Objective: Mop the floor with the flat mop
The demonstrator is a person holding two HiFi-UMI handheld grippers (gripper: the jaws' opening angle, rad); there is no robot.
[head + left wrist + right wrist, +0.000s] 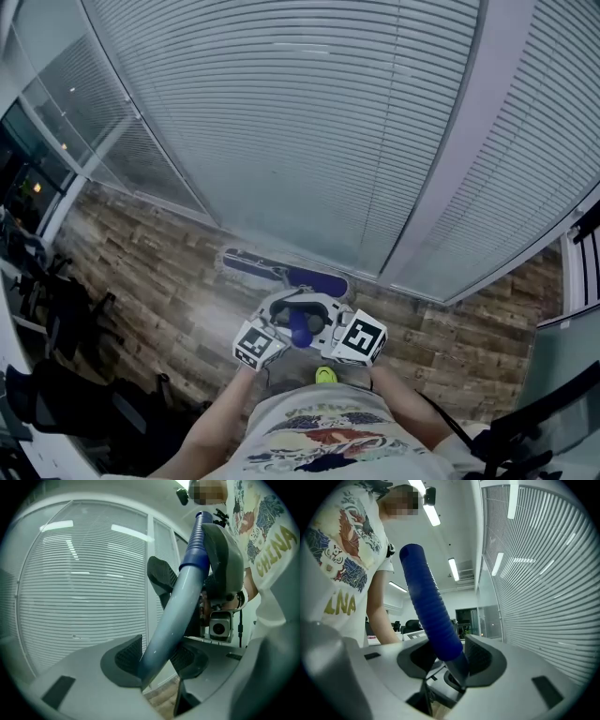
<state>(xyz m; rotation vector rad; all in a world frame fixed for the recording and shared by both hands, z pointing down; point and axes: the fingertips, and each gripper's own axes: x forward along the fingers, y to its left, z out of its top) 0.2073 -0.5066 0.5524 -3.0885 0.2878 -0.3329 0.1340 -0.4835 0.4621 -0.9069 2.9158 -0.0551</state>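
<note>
Wood-plank floor [150, 281] carries the blue flat mop head [284, 271], which lies just beside the foot of the blind-covered glass wall [281, 122]. The mop handle [174, 611] rises toward the person. The left gripper [157, 662] is closed on its smooth pale shaft. The right gripper [449, 660], facing it, is closed on the ribbed blue grip.

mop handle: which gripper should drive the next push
Likely the left gripper: it clamps the smooth shaft lower down, nearer the mop head; the right gripper holds the ribbed grip on top, better for steadying.
</note>
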